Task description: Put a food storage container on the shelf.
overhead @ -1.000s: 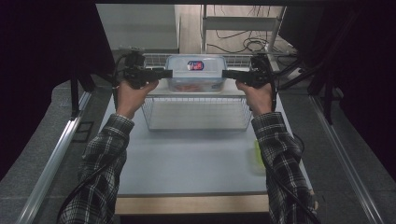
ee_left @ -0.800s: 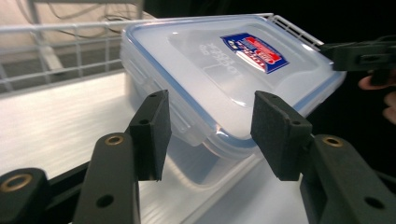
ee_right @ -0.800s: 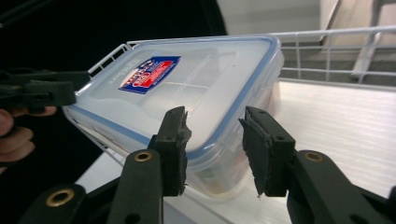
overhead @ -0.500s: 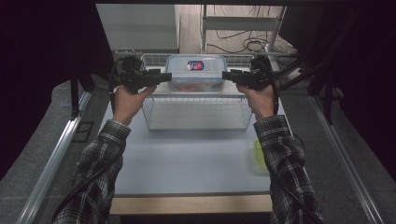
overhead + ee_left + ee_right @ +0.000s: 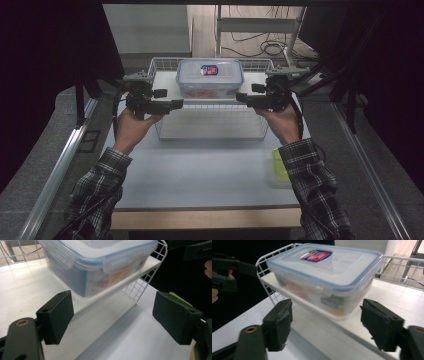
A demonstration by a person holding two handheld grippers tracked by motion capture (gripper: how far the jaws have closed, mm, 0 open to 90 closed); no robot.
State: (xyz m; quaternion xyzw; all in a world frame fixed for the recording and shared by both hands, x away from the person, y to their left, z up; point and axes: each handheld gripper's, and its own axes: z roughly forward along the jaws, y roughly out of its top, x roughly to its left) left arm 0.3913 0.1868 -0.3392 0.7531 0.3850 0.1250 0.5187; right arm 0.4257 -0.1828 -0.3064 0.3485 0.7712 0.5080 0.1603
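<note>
A clear plastic box (image 5: 210,77) with a blue-rimmed lid and a red-and-blue label stands on the white top of a wire rack (image 5: 165,82). My left gripper (image 5: 177,103) is level at the rack's left front. My right gripper (image 5: 239,98) mirrors it on the right, and both tips stand off the box. In the left gripper view the left gripper (image 5: 115,315) has just been opening and nothing lies between its pads; the box (image 5: 100,262) sits ahead. In the right gripper view the right gripper (image 5: 329,322) has also just been opening, empty, with the box (image 5: 324,272) beyond.
A yellow-green flat piece (image 5: 280,167) lies on the pale tabletop (image 5: 200,170) by my right forearm. The rack's wire sides (image 5: 210,125) drop to the table under the shelf. Dark screens flank the table, with cables and a metal frame on the floor behind.
Both grippers have drawn back from the box's sides, left one leftward and right one rightward, with their jaws spreading. The box stays on the rack top.
</note>
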